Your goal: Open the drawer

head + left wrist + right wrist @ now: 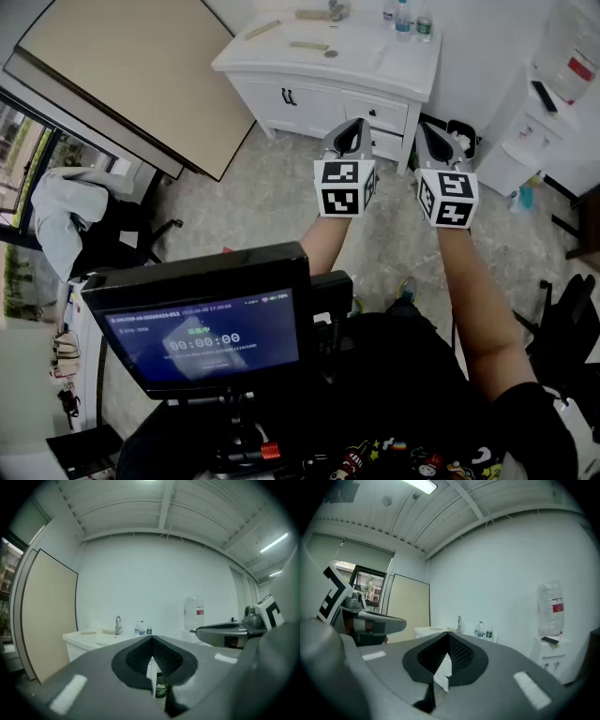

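Observation:
A white cabinet (pixel 328 67) stands against the far wall, with black-handled doors (pixel 288 97) on the left of its front and a drawer (pixel 375 112) on the right, which is closed. My left gripper (pixel 353 126) and right gripper (pixel 427 131) are held side by side in the air, well short of the cabinet and pointing at it. Both are shut with nothing between the jaws. In the left gripper view the shut left gripper (pixel 152 641) points at the cabinet (pixel 86 641). In the right gripper view the shut right gripper (pixel 447 636) covers most of the cabinet (pixel 431 631).
A monitor on a stand (pixel 208 323) sits close in front of me. A large beige board (pixel 131 66) leans at the left. A water dispenser (pixel 562 66) stands at the right. Bottles (pixel 405 19) and a faucet (pixel 336 10) are on the cabinet top. A draped chair (pixel 70 217) is far left.

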`<action>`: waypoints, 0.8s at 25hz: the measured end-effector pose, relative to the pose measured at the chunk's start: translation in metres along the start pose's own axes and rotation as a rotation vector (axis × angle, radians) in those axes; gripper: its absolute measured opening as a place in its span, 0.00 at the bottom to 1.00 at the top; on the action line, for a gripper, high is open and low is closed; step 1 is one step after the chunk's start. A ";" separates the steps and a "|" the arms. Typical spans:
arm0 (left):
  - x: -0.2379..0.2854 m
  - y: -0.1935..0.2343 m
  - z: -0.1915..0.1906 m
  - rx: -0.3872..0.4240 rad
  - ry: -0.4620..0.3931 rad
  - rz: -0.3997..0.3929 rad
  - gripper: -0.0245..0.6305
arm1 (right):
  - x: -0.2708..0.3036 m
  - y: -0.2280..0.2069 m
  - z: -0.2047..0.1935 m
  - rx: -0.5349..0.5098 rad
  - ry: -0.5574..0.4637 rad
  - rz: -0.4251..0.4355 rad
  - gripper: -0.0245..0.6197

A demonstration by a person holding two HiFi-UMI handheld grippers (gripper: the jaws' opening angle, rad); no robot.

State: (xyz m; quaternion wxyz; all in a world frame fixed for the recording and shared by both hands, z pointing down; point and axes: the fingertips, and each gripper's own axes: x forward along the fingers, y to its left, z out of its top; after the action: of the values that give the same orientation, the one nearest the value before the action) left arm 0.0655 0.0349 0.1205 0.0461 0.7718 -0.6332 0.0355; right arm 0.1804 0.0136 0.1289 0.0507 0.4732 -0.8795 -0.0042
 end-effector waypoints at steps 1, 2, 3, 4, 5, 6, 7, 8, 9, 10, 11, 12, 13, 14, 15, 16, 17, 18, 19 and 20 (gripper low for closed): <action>-0.001 0.000 -0.001 0.000 0.001 -0.003 0.04 | -0.001 0.001 -0.001 0.002 0.000 -0.003 0.07; -0.002 0.001 -0.002 0.000 0.002 -0.006 0.04 | -0.001 0.002 -0.001 0.004 0.000 -0.005 0.07; -0.002 0.001 -0.002 0.000 0.003 -0.008 0.04 | -0.002 0.003 -0.002 0.005 0.001 -0.007 0.07; -0.002 0.002 -0.003 0.000 0.004 -0.009 0.04 | -0.001 0.004 -0.002 0.005 0.000 -0.008 0.07; -0.002 0.003 -0.003 -0.001 0.005 -0.010 0.04 | 0.000 0.004 -0.002 0.006 -0.003 -0.008 0.07; -0.001 0.004 -0.003 -0.001 0.007 -0.012 0.04 | 0.001 0.004 -0.002 0.008 -0.006 -0.008 0.07; 0.001 0.005 -0.003 -0.001 0.008 -0.016 0.04 | 0.003 0.003 -0.002 0.011 -0.009 -0.009 0.07; 0.003 0.005 -0.004 0.000 0.011 -0.021 0.04 | 0.005 0.003 -0.003 0.013 -0.010 -0.010 0.07; 0.005 0.005 -0.007 0.000 0.014 -0.026 0.04 | 0.007 0.002 -0.005 0.014 -0.008 -0.012 0.07; 0.008 0.005 -0.009 -0.001 0.017 -0.029 0.04 | 0.010 0.000 -0.008 0.014 -0.006 -0.013 0.07; 0.013 0.005 -0.012 -0.003 0.021 -0.030 0.04 | 0.014 -0.002 -0.010 0.014 -0.003 -0.012 0.07; 0.019 0.004 -0.015 -0.006 0.026 -0.030 0.04 | 0.019 -0.005 -0.014 0.014 0.001 -0.009 0.07; 0.027 0.003 -0.020 -0.009 0.033 -0.028 0.04 | 0.024 -0.010 -0.018 0.014 0.006 -0.005 0.07; 0.036 0.000 -0.024 -0.013 0.040 -0.026 0.04 | 0.030 -0.017 -0.022 0.015 0.012 0.000 0.07; 0.047 -0.002 -0.028 -0.016 0.047 -0.023 0.04 | 0.038 -0.025 -0.027 0.017 0.019 0.006 0.07; 0.058 -0.004 -0.033 -0.019 0.053 -0.017 0.04 | 0.046 -0.033 -0.033 0.020 0.025 0.013 0.07; 0.070 -0.004 -0.038 -0.019 0.060 -0.009 0.04 | 0.056 -0.042 -0.039 0.024 0.030 0.022 0.07; 0.082 -0.004 -0.042 -0.016 0.067 0.001 0.04 | 0.068 -0.049 -0.045 0.029 0.034 0.033 0.07; 0.095 -0.002 -0.046 -0.012 0.072 0.011 0.04 | 0.080 -0.057 -0.051 0.033 0.038 0.046 0.07; 0.108 0.000 -0.050 -0.011 0.074 0.022 0.04 | 0.093 -0.064 -0.058 0.034 0.043 0.058 0.07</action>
State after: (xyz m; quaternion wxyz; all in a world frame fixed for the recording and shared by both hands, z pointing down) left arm 0.0869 -0.0646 0.1818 0.0733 0.7626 -0.6398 0.0611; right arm 0.1882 -0.0970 0.1908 0.0615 0.4483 -0.8915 0.0225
